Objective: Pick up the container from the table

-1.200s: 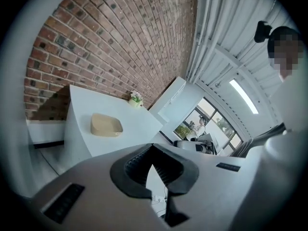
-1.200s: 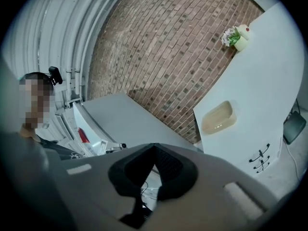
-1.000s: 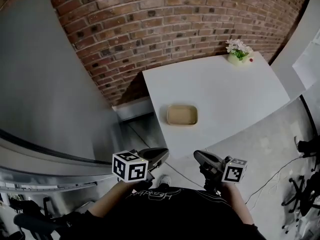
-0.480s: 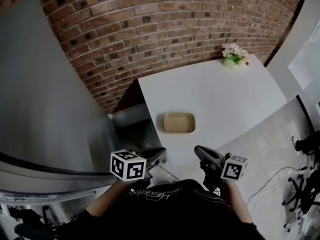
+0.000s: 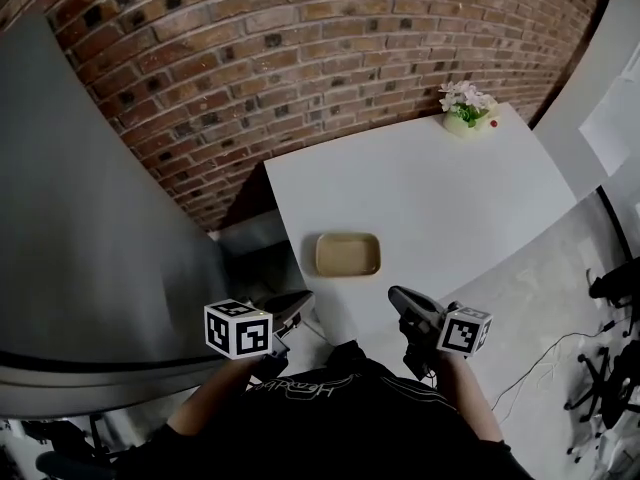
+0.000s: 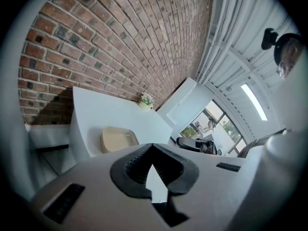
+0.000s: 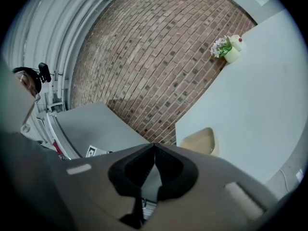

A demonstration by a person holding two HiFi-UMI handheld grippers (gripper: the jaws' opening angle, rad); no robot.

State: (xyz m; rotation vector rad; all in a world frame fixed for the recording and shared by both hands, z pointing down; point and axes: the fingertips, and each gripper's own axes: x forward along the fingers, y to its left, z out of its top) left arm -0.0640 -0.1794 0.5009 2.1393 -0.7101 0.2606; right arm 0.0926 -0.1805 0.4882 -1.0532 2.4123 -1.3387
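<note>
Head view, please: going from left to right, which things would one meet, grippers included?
Left gripper → container → right gripper → flowers.

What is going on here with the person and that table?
A person holds a left gripper and right gripper close to the body, both shut and empty, short of the white table. The tan container lies untouched near the table's front edge; a flower pot stands at the far corner.
</note>
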